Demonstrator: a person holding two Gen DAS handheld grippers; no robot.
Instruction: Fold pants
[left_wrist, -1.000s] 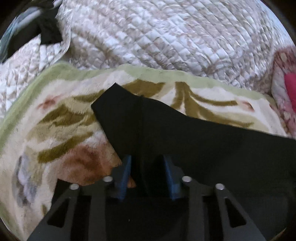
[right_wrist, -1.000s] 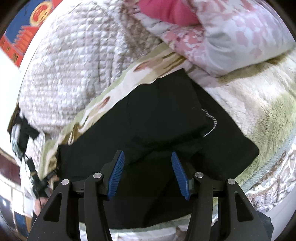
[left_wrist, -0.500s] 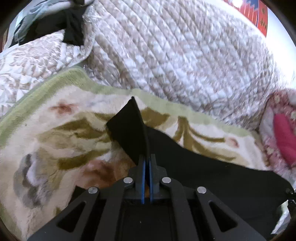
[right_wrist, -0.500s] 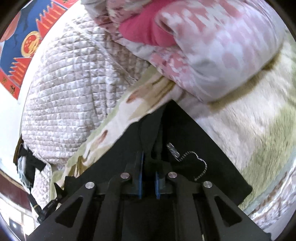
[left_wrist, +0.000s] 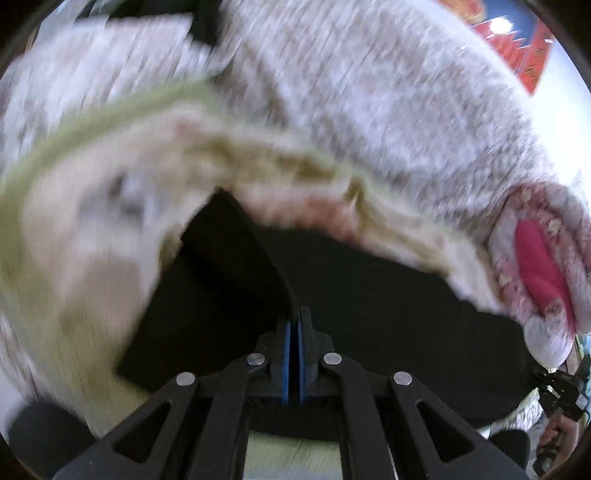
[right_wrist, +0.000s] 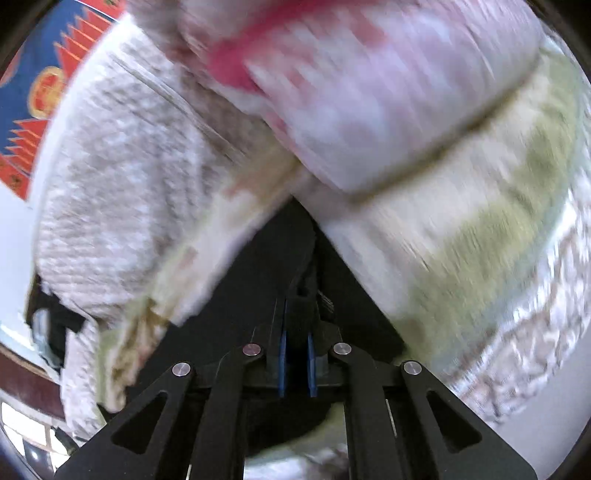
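The black pants (left_wrist: 369, 295) lie on a cream and green floral blanket (left_wrist: 92, 240). My left gripper (left_wrist: 294, 325) is shut on one end of the pants and lifts a flap of black cloth (left_wrist: 229, 251) off the blanket. My right gripper (right_wrist: 296, 332) is shut on a bunch of the black pants (right_wrist: 280, 258) at the other end, raised above the blanket (right_wrist: 480, 240). Both views are blurred by motion.
A quilted beige cover (left_wrist: 369, 92) is heaped behind the blanket. A pink floral pillow (left_wrist: 539, 258) lies at the right; it also fills the top of the right wrist view (right_wrist: 369, 92). A red and blue hanging (right_wrist: 33, 85) is on the wall.
Both grippers went from open to shut on the pants. Since then they have lifted and pulled the cloth toward me, and both views now blur with fast motion.
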